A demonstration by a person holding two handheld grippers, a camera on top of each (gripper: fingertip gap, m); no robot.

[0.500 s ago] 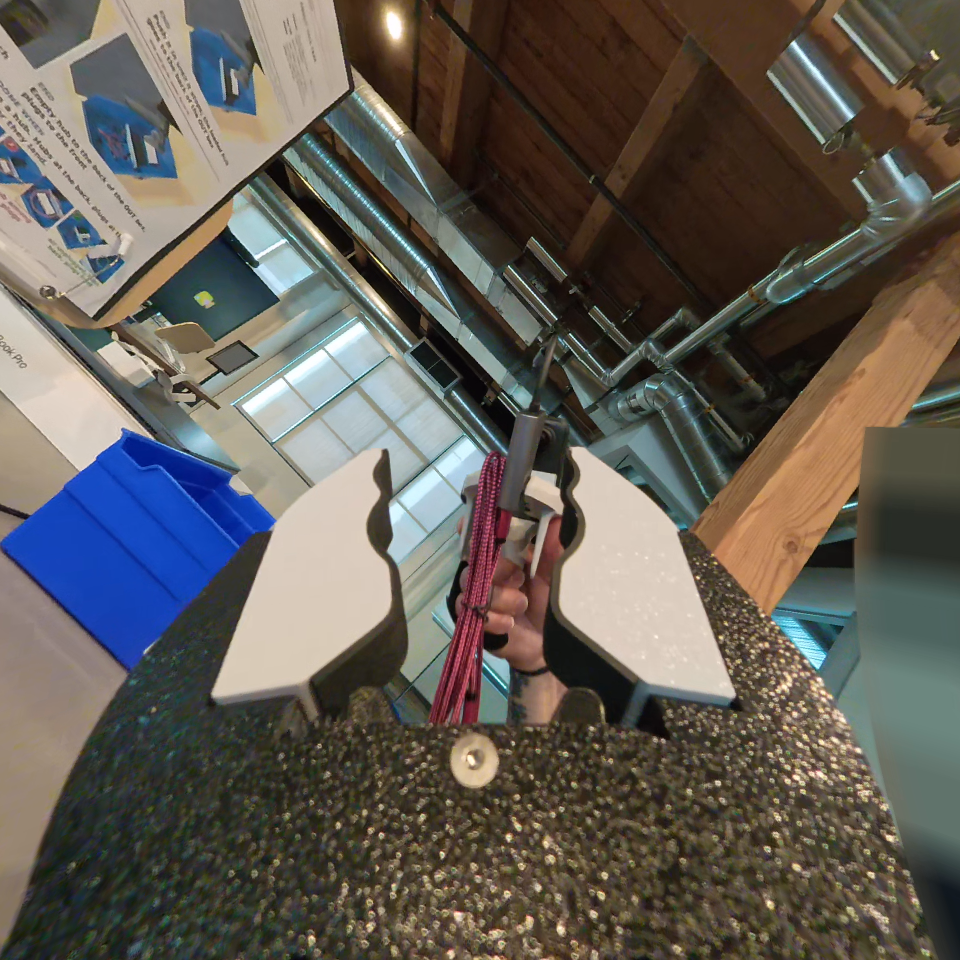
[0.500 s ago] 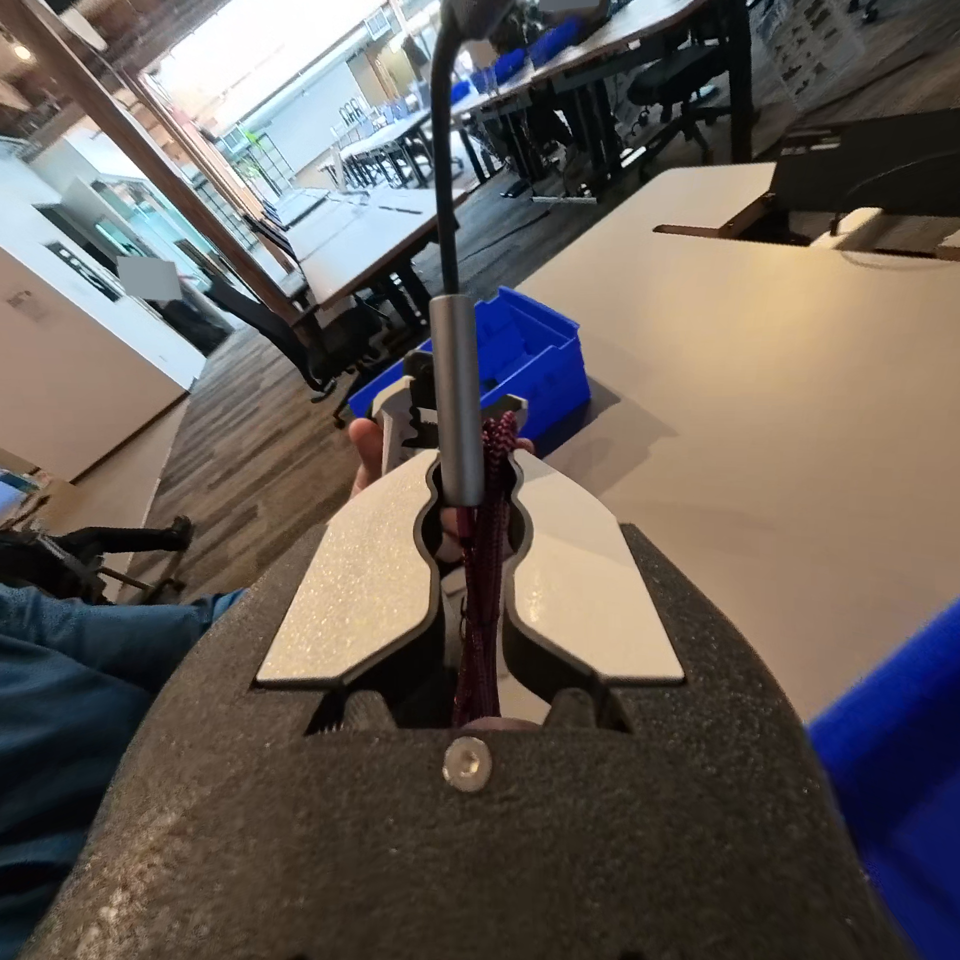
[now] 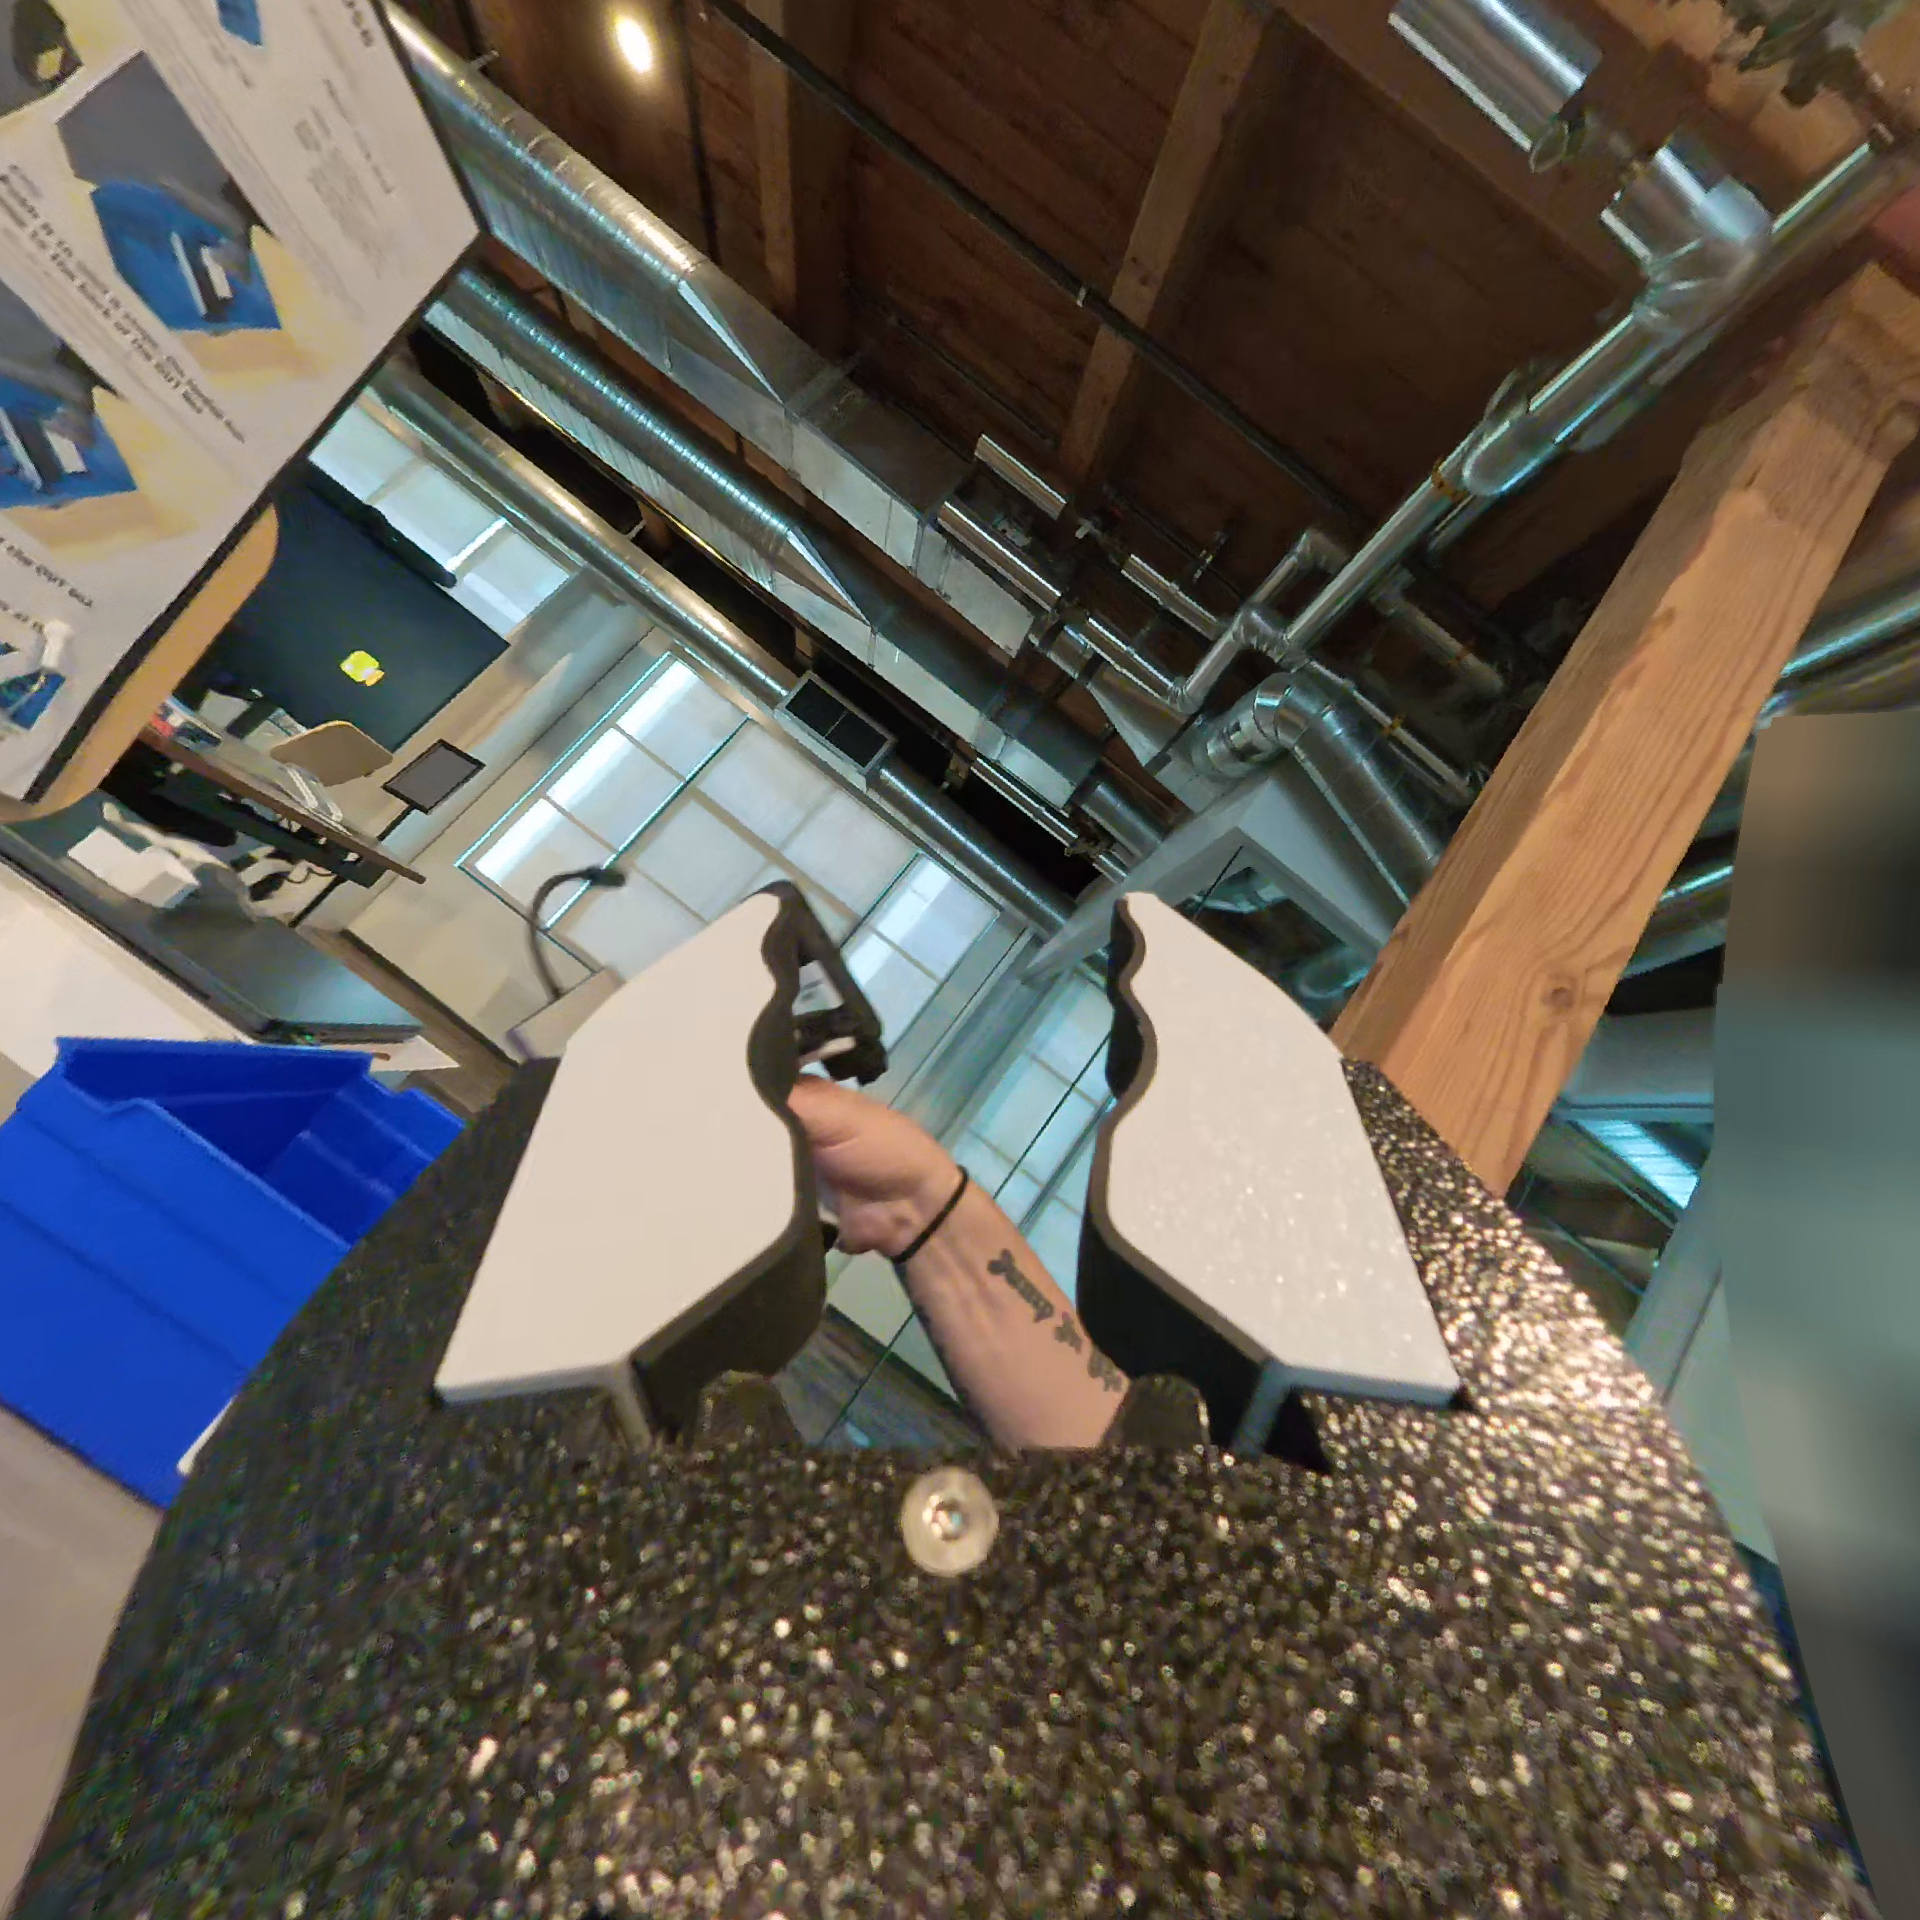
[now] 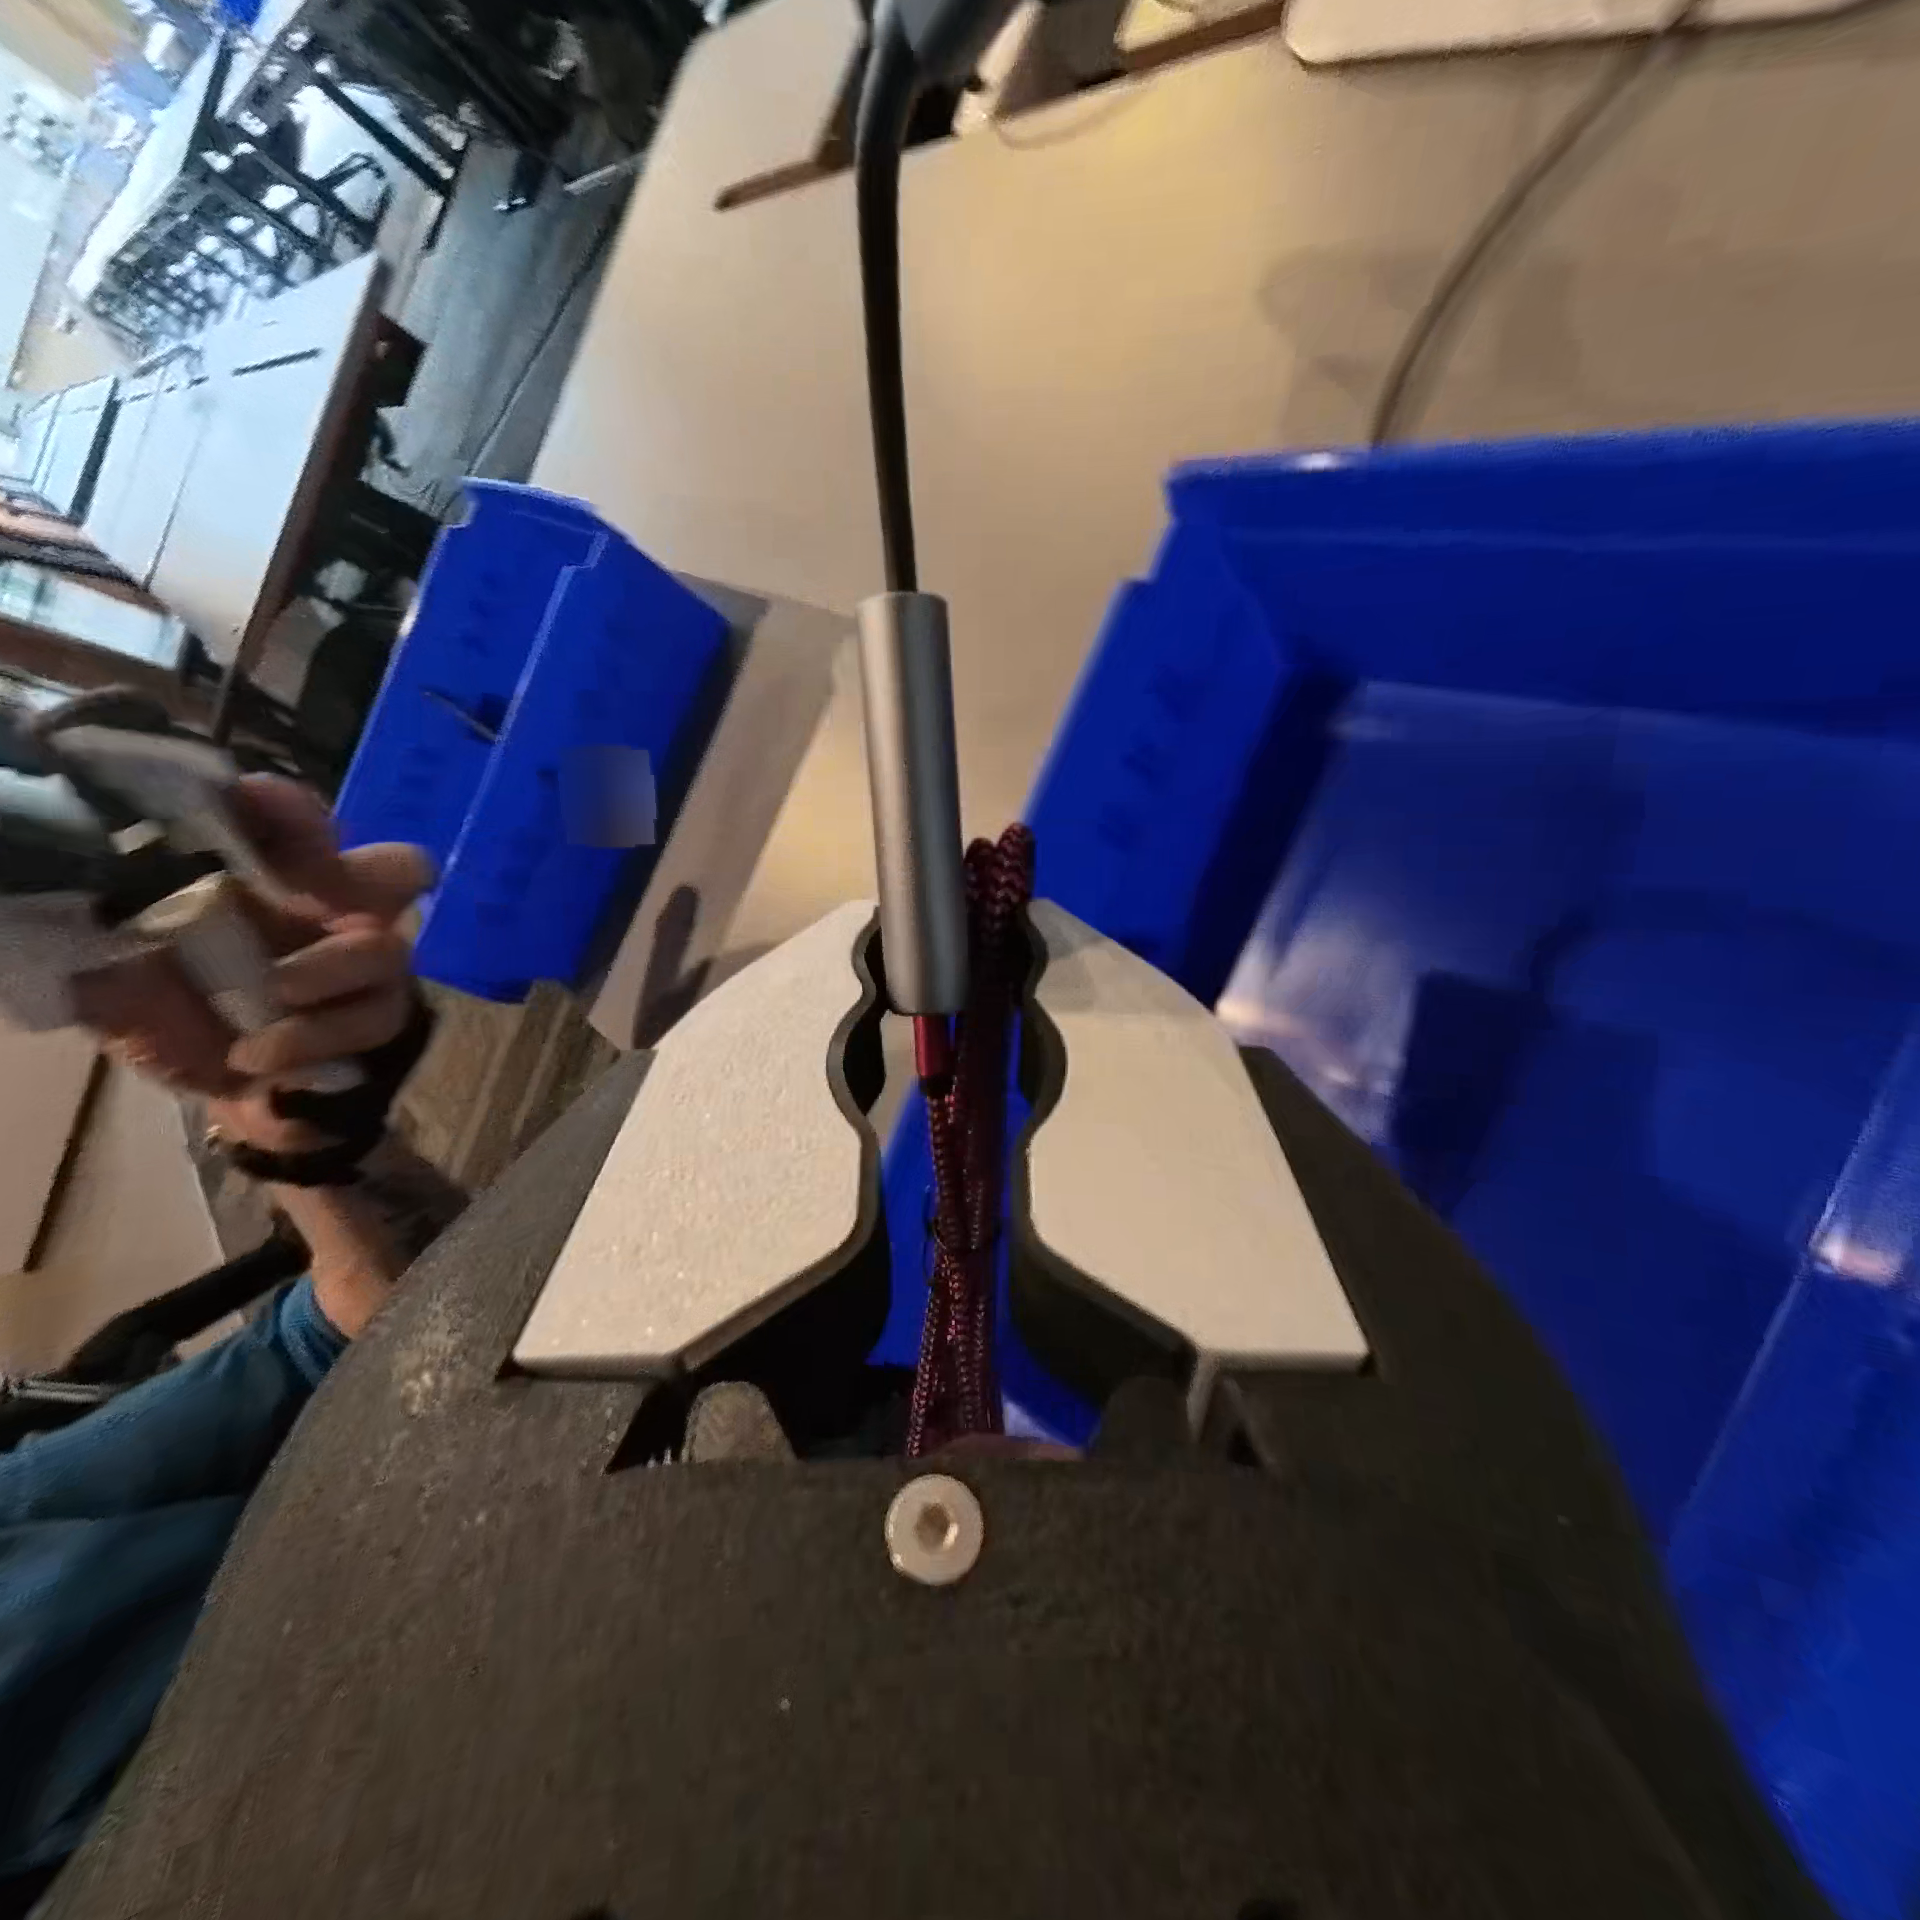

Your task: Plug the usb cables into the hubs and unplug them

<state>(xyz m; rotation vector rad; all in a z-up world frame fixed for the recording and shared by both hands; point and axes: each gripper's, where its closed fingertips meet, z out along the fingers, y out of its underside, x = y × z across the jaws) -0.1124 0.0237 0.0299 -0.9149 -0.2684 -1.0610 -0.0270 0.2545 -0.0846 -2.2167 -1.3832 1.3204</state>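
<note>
Pinching a slim grey hub (image 4: 912, 821) and a bundle of maroon braided cable (image 4: 966, 1143) between their nearly closed jaws, the right tongs (image 4: 951, 971) point across the tabletop (image 4: 1091, 343). The hub stands out past the fingertips, its black lead (image 4: 883, 312) running on toward the far edge of the tabletop, while the maroon loops lie alongside it and trail back through the gap toward the camera. Just beyond, a blue bin (image 4: 1558, 831) sits to the right and a second blue bin (image 4: 540, 748) to the left. At far left a hand grips the other tool, blurred.

The left tongs (image 3: 945, 935) stand wide open and hold nothing, tilted up at the ceiling. Through their gap shows a hand (image 3: 862, 1153) and forearm gripping a dark handle. A blue bin (image 3: 187, 1195) lies lower left; neither hub nor cable appears in this view.
</note>
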